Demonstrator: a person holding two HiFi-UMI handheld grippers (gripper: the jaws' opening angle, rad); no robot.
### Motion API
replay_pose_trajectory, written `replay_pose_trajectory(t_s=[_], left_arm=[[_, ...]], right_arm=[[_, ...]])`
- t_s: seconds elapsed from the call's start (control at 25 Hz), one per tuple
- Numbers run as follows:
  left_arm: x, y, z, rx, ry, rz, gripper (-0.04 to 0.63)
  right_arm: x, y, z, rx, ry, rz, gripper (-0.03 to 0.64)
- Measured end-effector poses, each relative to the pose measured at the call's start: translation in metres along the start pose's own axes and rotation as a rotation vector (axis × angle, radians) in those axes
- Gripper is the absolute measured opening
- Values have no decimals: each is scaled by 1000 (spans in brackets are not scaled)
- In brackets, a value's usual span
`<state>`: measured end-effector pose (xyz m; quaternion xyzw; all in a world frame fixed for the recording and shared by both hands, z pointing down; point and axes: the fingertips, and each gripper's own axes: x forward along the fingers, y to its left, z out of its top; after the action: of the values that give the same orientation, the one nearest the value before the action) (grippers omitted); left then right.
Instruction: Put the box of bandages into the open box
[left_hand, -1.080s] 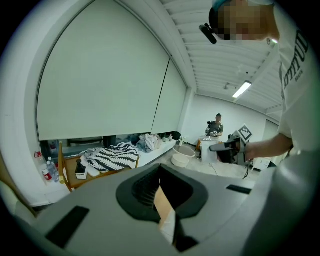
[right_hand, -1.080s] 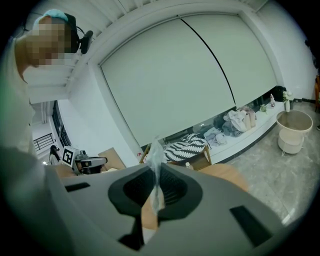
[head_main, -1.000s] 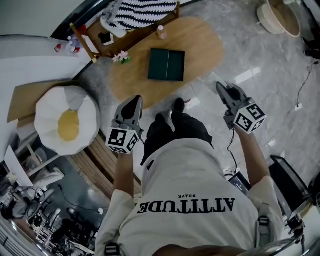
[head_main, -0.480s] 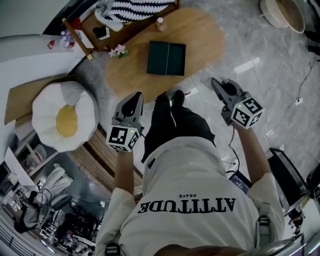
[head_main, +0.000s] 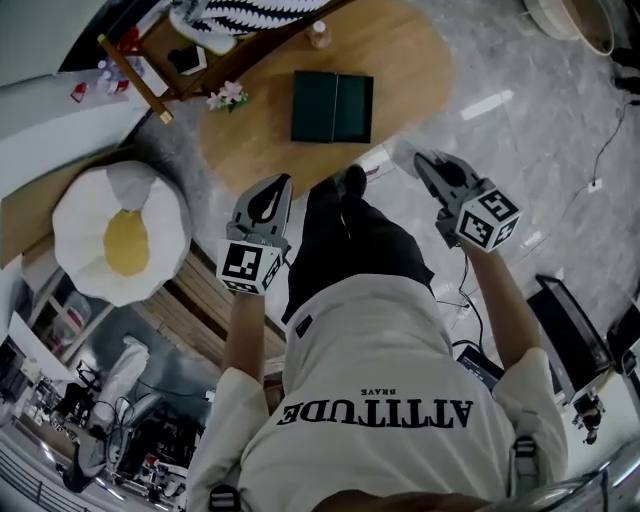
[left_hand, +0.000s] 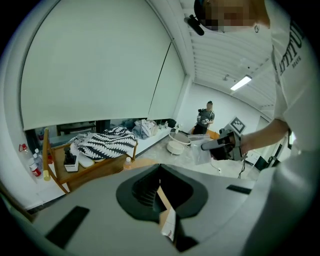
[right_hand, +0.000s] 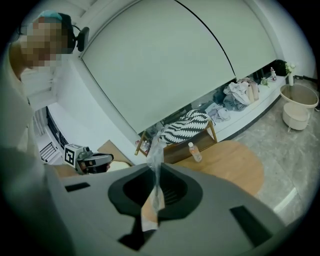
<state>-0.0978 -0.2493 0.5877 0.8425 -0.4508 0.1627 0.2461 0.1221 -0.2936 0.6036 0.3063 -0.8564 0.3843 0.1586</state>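
Observation:
A dark green box (head_main: 332, 106) lies flat on the oval wooden table (head_main: 410, 70), ahead of my feet. My right gripper (head_main: 425, 165) hangs at waist height to the right of the table, shut on a thin clear plastic bag (right_hand: 155, 150). The bag sticks up from the tips and also shows in the left gripper view (left_hand: 200, 150). My left gripper (head_main: 270, 190) is held level beside my left leg, its jaws (left_hand: 160, 187) shut with nothing between them. I cannot make out a box of bandages in any view.
A round egg-shaped cushion (head_main: 120, 235) lies on the floor at the left. Behind the table stands a low wooden rack (head_main: 150, 75) with a striped cloth (head_main: 215, 15), and a small bottle (head_main: 320, 35) and flowers (head_main: 228, 97) sit on the table. A cable (head_main: 600, 160) crosses the floor at the right.
The table, box and cushion have slid up and left in the head view. Both grippers keep their pose and have shifted slightly upward in the frame.

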Motion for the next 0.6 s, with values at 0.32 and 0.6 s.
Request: replay_pose_trajectory(t_s=[0.32, 0.6], left_arm=[[35, 25, -26, -20, 52, -41, 21], [67, 42, -60, -31, 99, -67, 21]], right_arm=[[43, -20, -28, 22, 80, -13, 35], [85, -47, -62, 66, 130, -20, 35]])
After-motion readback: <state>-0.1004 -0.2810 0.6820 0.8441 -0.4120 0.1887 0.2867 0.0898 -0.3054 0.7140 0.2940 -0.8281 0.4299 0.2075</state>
